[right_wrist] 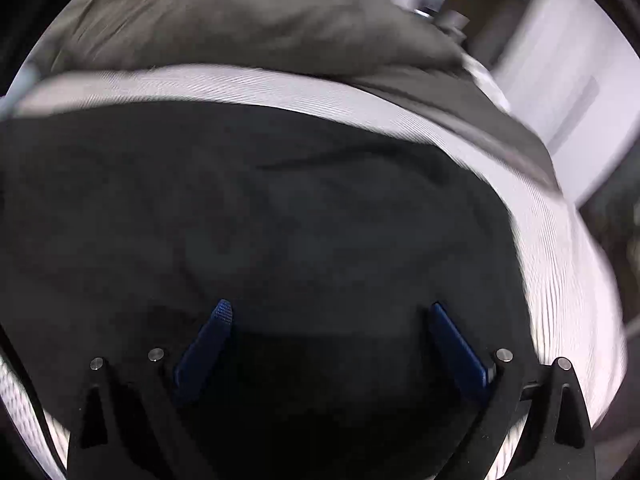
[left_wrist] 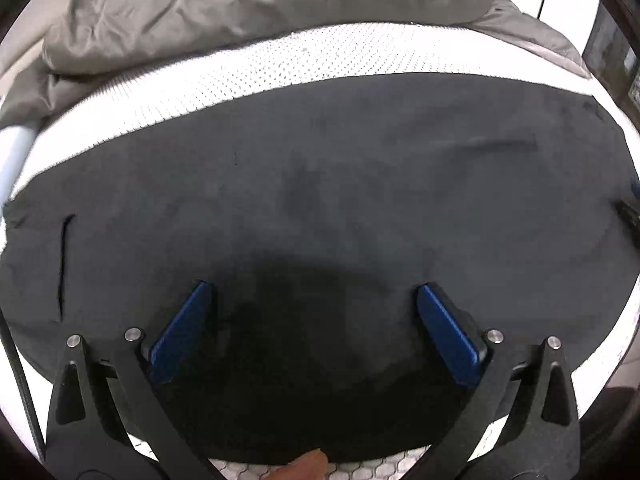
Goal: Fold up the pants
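Observation:
Black pants (left_wrist: 320, 180) lie spread flat on a white mesh-covered mattress (left_wrist: 280, 64), filling most of the left wrist view. A pocket slit (left_wrist: 62, 260) shows near their left end. My left gripper (left_wrist: 313, 286) hangs just over the cloth, its blue pads (left_wrist: 180, 336) wide apart and open with nothing between them. In the blurred right wrist view the same pants (right_wrist: 260, 220) reach to the mattress (right_wrist: 560, 260) on the right. My right gripper (right_wrist: 330, 305) is over the cloth, open, its blue pads (right_wrist: 204, 348) spread wide and holding nothing.
A crumpled grey duvet (left_wrist: 240, 0) is heaped along the far side of the mattress, also seen as the duvet (right_wrist: 240, 20). A pale tube (left_wrist: 16, 148) and a black cable (left_wrist: 20, 380) are at the left. A person's fingertip (left_wrist: 308, 466) shows at the bottom edge.

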### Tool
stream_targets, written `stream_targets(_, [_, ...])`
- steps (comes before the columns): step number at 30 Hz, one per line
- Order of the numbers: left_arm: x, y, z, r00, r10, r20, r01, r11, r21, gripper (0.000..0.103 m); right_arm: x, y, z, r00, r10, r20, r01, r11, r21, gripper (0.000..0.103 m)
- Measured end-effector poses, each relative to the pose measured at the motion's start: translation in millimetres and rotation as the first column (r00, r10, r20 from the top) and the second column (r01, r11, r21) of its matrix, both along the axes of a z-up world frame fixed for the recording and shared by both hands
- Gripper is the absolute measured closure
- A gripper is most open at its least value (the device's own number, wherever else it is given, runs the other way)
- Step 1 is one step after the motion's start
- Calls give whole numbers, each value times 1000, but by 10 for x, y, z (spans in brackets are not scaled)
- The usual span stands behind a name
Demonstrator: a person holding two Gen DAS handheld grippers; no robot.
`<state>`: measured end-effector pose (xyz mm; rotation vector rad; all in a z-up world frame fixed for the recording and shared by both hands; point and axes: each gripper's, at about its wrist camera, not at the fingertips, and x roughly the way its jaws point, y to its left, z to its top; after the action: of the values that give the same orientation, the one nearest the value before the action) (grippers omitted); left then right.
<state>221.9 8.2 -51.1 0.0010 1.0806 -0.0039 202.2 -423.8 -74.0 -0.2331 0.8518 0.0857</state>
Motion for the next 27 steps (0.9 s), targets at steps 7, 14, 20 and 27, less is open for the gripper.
stream_targets(7, [-15, -76, 144, 999, 2, 49, -1, 999, -35, 0, -640, -947, 367, 976, -212, 54, 172, 896, 410, 0])
stream_targets(14, [-225, -659, 162, 985, -160, 64, 164, 985, -59, 0, -502, -1438, -28, 963, -260, -74, 235, 669, 705, 1])
stream_targets(20, [-157, -890, 21, 982, -184, 45, 185, 983, -1, 0, -60, -1458, -27, 959, -275, -73, 230, 596, 770, 20])
stream_targets(27, [-192, -825, 49, 987, -154, 47, 156, 987, -41, 0, 176, -949, 382, 966, -258, 4, 188, 712, 676, 87])
